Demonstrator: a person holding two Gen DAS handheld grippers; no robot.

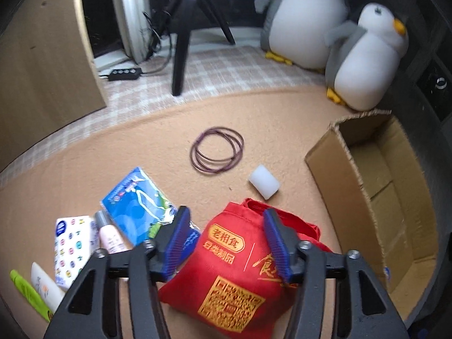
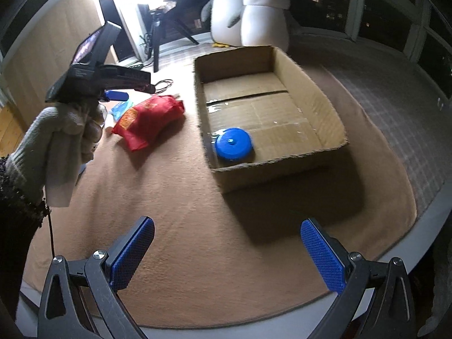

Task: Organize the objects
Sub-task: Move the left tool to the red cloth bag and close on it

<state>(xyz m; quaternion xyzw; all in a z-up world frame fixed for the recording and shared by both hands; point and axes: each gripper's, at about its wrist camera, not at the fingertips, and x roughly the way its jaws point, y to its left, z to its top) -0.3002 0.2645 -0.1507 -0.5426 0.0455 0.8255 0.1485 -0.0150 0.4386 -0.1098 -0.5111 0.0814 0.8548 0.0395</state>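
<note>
A red cloth bag [image 1: 237, 271] with gold print lies on the tan rug; it also shows in the right wrist view [image 2: 147, 120]. My left gripper [image 1: 226, 243] is open just above it, one blue pad on each side of its top. An open cardboard box [image 1: 375, 197] stands to the right; in the right wrist view the box [image 2: 310, 90] holds a blue round lid [image 2: 233, 142]. My right gripper [image 2: 227, 254] is open and empty over the rug, in front of the box.
On the rug lie purple rings [image 1: 217, 154], a white cylinder [image 1: 264, 185], a blue packet [image 1: 138, 206], a tissue pack [image 1: 72, 250], a pink tube [image 1: 110, 236] and a green tube [image 1: 28, 293]. Two plush penguins [image 1: 364, 59] and a tripod [image 1: 183, 34] stand behind.
</note>
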